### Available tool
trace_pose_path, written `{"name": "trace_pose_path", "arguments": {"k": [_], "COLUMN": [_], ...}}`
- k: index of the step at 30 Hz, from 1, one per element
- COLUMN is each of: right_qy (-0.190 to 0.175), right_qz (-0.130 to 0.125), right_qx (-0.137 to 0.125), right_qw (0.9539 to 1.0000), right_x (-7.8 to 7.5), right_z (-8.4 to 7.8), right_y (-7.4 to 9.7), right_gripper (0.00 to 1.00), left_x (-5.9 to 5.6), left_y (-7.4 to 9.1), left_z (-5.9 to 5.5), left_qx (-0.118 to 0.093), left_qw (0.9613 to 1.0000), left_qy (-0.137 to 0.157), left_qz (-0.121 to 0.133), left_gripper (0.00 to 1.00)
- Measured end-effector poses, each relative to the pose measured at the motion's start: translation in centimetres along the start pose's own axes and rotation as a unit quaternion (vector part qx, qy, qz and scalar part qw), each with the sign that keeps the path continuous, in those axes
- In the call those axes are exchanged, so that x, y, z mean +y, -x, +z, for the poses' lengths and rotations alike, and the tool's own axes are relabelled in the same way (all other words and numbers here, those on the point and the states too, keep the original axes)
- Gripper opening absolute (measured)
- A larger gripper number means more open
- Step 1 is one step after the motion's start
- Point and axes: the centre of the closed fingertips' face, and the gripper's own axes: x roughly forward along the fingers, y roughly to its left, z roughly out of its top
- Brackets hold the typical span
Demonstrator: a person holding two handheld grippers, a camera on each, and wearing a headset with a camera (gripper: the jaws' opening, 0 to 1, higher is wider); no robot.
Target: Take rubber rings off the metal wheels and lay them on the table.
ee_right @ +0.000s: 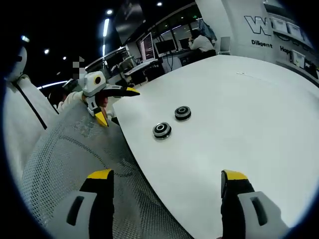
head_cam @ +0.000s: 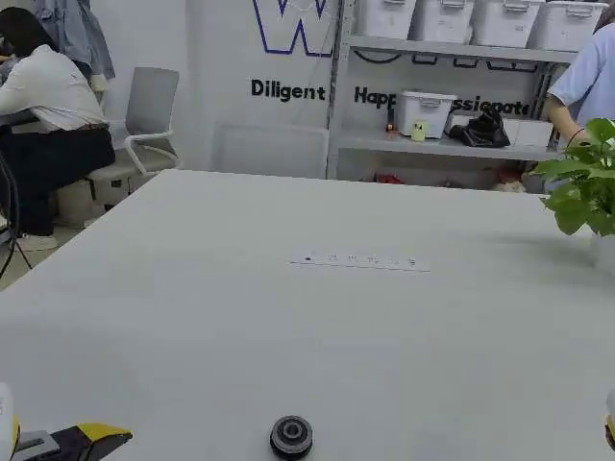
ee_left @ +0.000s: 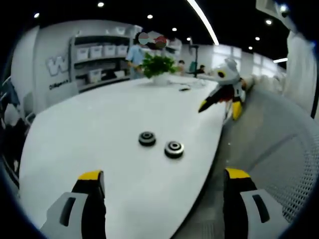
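At the bottom border of the head view the far wheel lies just inside the picture, and a yellow-tipped jaw is cropped at the lower left corner. At this size the boundary between rubber ring and metal cannot be resolved on either wheel. The left gripper view shows both wheels lying flat on the white table, just beside each other but not touching, close to the table's curved near edge. The near wheel lies closer to that edge. Each wheel is a small round disc with a dark outer band, a pale metallic face ring and a dark centre; the near wheel's face reads brighter. The tabletop is smooth and matte, with a thin inset strip at mid-table. A grey mesh surface lies beside the table edge. The left gripper has its jaws spread wide, with nothing between them. The right gripper is likewise spread and empty. Both grippers, grey-bodied with yellow tips, are well apart from the wheels.
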Motion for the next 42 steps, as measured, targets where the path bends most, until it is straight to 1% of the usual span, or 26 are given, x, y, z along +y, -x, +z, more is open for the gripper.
{"name": "trace_pose_path", "arguments": {"k": [8, 13, 21, 26, 30, 35, 40, 42], "right_qy": [0.001, 0.001, 0.000, -0.002, -0.005, -0.009, -0.012, -0.012], "right_qz": [-0.001, -0.001, 0.001, 0.003, 0.004, 0.003, 0.000, -0.002], "right_qx": [0.002, -0.001, 0.002, 0.004, 0.005, 0.007, 0.010, 0.011], "right_qw": [1.0000, 1.0000, 1.0000, 1.0000, 1.0000, 0.9999, 0.9999, 0.9999], "right_x": [-0.08, -0.12, -0.07, -0.06, 0.04, 0.13, 0.21, 0.20], "right_z": [-0.08, 0.03, -0.07, -0.19, -0.34, -0.62, -0.71, -0.74], "right_y": [0.00, 0.02, -0.06, -0.12, -0.17, -0.17, -0.21, -0.22], "right_gripper": [0.85, 0.85, 0.85, 0.85, 0.85, 0.85, 0.85, 0.85], "left_x": [0.07, 0.03, 0.06, -0.06, -0.23, -0.48, -0.35, -0.42], "left_y": [-0.02, -0.07, -0.08, -0.10, -0.12, -0.06, -0.01, -0.08], "left_z": [-0.05, -0.12, 0.00, -0.10, -0.18, -0.37, -0.27, -0.35], "left_qx": [0.000, 0.002, -0.003, 0.003, 0.005, 0.006, 0.002, 0.005], "left_qw": [1.0000, 1.0000, 1.0000, 1.0000, 1.0000, 0.9999, 0.9999, 0.9999], "left_qy": [0.000, 0.001, 0.008, 0.001, 0.002, 0.004, 0.007, 0.005], "left_qz": [0.001, -0.001, 0.000, -0.001, -0.005, -0.009, -0.008, -0.012], "left_gripper": [1.00, 1.00, 1.00, 1.00, 1.00, 1.00, 1.00, 1.00]}}
